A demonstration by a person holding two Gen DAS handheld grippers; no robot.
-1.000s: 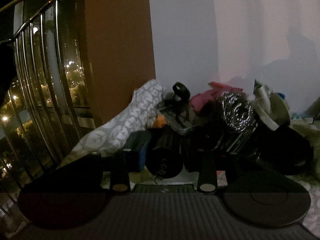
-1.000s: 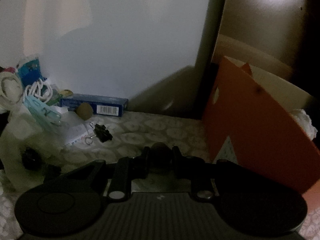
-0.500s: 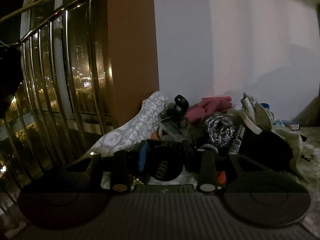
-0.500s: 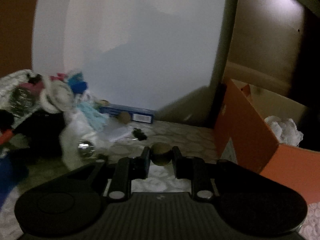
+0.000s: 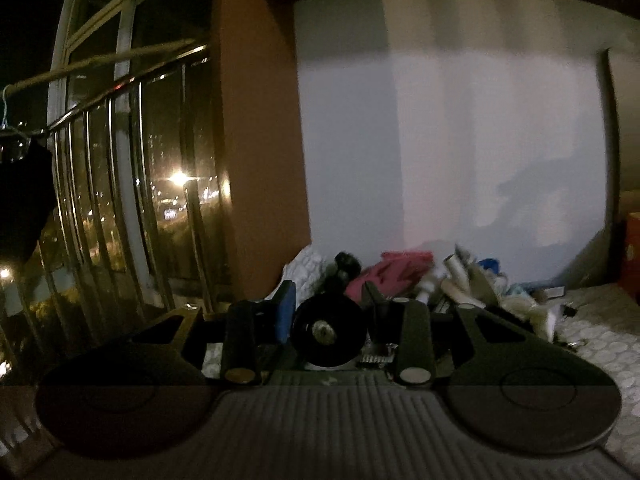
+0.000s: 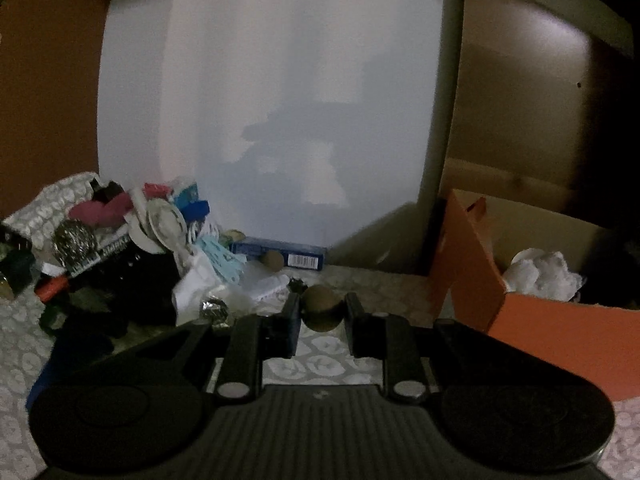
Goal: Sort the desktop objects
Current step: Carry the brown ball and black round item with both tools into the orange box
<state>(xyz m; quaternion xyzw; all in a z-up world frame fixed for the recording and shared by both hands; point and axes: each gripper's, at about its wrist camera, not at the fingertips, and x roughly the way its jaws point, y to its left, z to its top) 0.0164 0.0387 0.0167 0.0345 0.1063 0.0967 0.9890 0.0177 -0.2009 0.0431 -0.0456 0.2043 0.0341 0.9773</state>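
Orange cardboard box (image 6: pixel 532 312) stands open at the right of the bench (image 6: pixel 384 284), with crumpled white paper (image 6: pixel 540 272) inside; at the left lies the pile of mixed things (image 6: pixel 120 248), a steel scourer (image 6: pixel 74 242) and a blue carton (image 6: pixel 280 254) among them; I judge the step is carrying two picked things away from the pile, and the next move asks to bring each above its proper container before letting go. Left claw (image 5: pixel 326 308) is nearly closed on a black round object (image 5: pixel 328 330), held above the pile; right claw (image 6: pixel 320 312) is nearly closed on a small brown ball (image 6: pixel 320 308), above the bench, near the box.
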